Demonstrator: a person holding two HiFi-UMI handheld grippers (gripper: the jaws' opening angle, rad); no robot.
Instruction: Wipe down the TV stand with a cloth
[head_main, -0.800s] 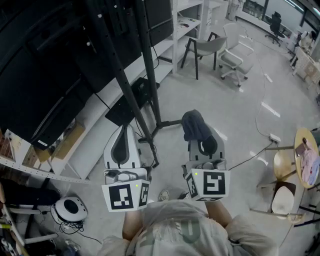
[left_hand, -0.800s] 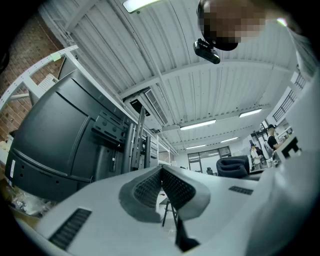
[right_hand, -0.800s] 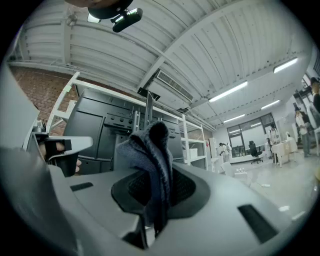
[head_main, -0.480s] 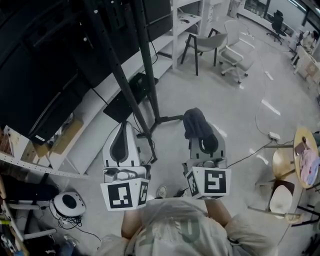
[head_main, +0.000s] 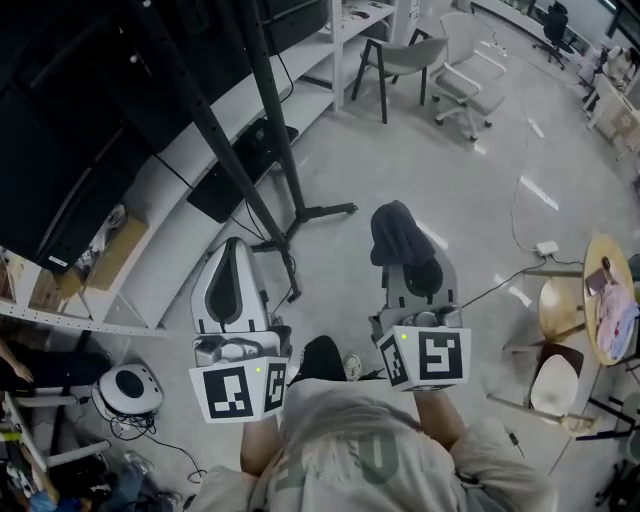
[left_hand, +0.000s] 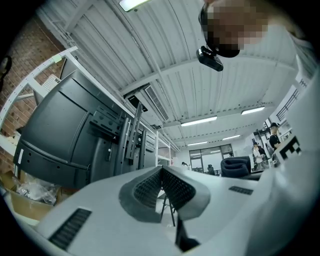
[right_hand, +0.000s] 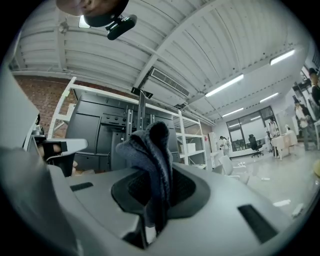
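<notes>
**Cloth gripped in the right gripper, TV stand ahead on the floor**

Nearest the camera, the person's torso (head_main: 350, 455) is running off the bottom edge, so only the shoulders and forearms are showing. A dark shape between the two marker cubes is too indistinct to name.

The left gripper (head_main: 232, 245) is pointing forward over the floor (head_main: 450, 170). Its fingers (left_hand: 150, 187) are pressing together at the tips with nothing between them.

The right gripper (head_main: 402, 250) is being held level beside it, near but not touching. Its fingers (right_hand: 192, 187) are clamping a dark cloth (head_main: 394, 232), which is bunching up over the tips and hiding them from the head view.

Just beyond the left gripper, the black TV stand (head_main: 268, 130) is standing on splayed legs, clear of both grippers and the cloth. Its posts are running out of the top of the head view. The TV (head_main: 70, 130) is filling the upper left corner, cropped by the edges.

Farther off, two chairs (head_main: 400, 60) are standing on the floor. A round table (head_main: 612, 310) is being cut off at the right edge.
</notes>
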